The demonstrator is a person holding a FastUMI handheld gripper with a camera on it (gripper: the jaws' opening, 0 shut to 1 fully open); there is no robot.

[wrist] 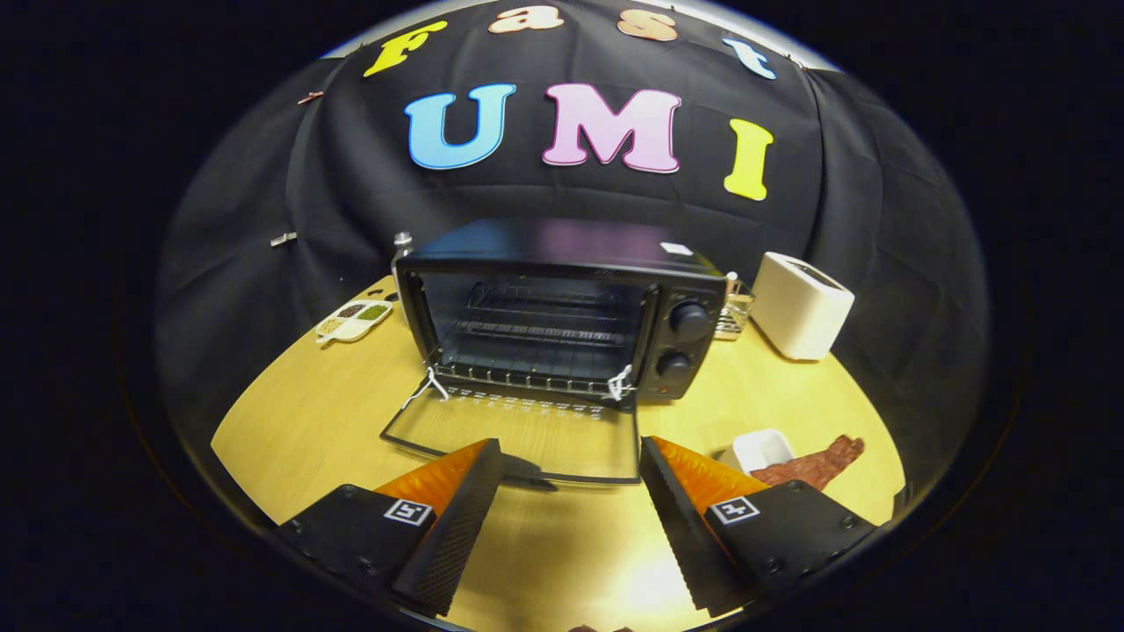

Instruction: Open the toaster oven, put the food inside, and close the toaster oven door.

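Observation:
A black toaster oven (562,307) stands on the wooden table (299,421), straight ahead of the fingers. Its glass door (518,430) is folded down flat toward me, and the wire rack (536,338) inside holds nothing. My gripper (571,465) is open, its orange-and-black fingers wide apart just short of the door's front edge, with nothing between them. A reddish-brown strip of food (812,465) lies on the table beyond the right finger (685,491), next to a small white dish (762,449).
A white toaster (801,305) stands right of the oven. A white tray of seasonings (353,320) sits at the oven's left. A small wire holder (736,312) is tucked between oven and toaster. The table's rounded edge runs close on both sides.

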